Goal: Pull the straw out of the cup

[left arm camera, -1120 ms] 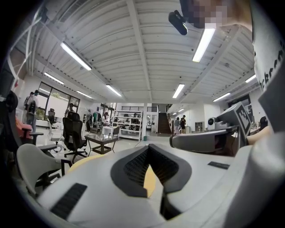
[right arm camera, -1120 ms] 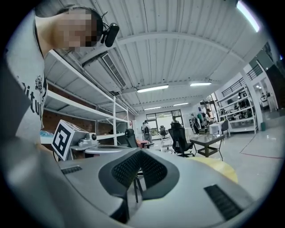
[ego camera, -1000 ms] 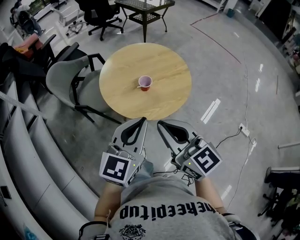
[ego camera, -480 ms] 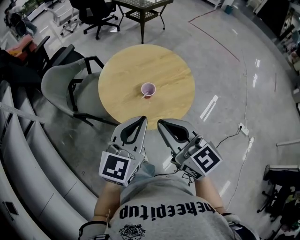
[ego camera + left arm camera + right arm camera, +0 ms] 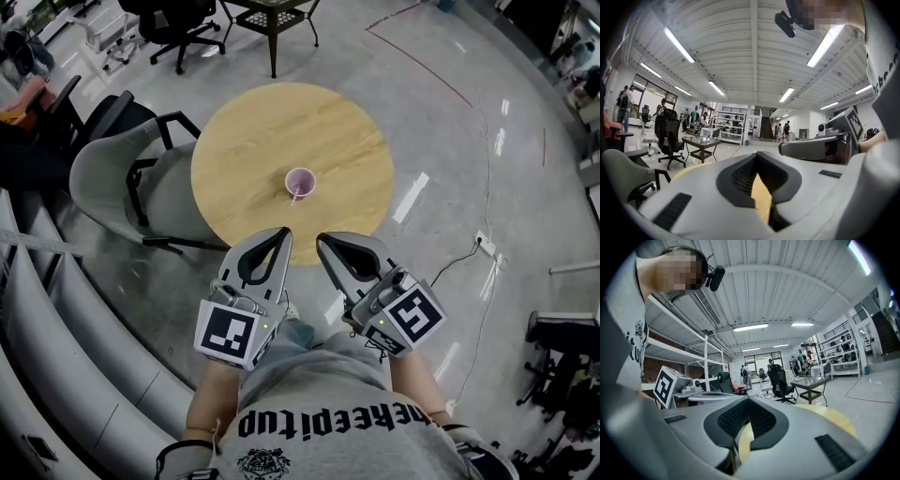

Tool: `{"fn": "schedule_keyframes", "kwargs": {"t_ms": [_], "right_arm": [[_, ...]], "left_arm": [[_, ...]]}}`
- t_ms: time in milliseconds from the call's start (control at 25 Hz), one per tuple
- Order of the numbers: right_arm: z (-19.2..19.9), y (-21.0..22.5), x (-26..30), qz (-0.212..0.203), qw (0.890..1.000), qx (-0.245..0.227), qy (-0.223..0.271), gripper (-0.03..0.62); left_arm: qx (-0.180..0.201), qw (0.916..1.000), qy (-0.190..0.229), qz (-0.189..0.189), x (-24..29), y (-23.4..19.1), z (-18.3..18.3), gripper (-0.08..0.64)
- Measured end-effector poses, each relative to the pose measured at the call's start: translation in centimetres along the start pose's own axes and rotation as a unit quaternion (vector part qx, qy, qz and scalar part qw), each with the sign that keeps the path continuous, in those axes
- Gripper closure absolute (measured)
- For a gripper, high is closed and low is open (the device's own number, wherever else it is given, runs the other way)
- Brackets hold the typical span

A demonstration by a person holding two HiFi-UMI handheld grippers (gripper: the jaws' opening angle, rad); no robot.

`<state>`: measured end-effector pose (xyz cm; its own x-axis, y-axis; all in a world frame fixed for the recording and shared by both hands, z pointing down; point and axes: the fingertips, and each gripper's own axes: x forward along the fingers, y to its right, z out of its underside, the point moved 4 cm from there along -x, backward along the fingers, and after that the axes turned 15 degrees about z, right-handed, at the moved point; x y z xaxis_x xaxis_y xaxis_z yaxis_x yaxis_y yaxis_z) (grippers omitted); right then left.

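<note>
Head view puts the cup [image 5: 300,181], with the straw [image 5: 295,194] in it, mid-way on the round table [image 5: 244,141], far from both tongs; left gripper [image 5: 281,234] and right gripper [image 5: 323,241] are closed, empty; better to steady the cup, then pinch the straw high.

The round tan wooden table [image 5: 253,141] is noted matt and grained; the small pink cup [image 5: 300,181] smooth; the grey floor [image 5: 450,141] glossy.
</note>
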<state>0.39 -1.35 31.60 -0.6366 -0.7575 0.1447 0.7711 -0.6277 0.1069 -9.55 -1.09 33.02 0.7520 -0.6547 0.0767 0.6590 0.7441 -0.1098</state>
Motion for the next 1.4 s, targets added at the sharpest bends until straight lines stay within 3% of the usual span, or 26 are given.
{"fn": "schedule_keyframes", "kwargs": {"t_ms": [520, 1000, 1400], "right_arm": [[-0.1, 0.6, 1.5, 0.013, 1.0, -0.007, 0.0, 0.58], [-1.5, 3.0, 3.5, -0.051, 0.999, -0.013, -0.004, 0.58], [-2.5, 6.3, 5.7, -0.129, 0.991, -0.023, -0.014, 0.58]], "left_arm": [[-0.002, 1.0, 0.006, 0.004, 0.2, -1.8, 0.3, 0.536], [0.001, 0.9981, 0.01, -0.062, 1.4, -2.3, -1.4, 0.537], [-0.008, 0.9897, 0.018, -0.142, 3.9, -2.6, -2.2, 0.535]]}}
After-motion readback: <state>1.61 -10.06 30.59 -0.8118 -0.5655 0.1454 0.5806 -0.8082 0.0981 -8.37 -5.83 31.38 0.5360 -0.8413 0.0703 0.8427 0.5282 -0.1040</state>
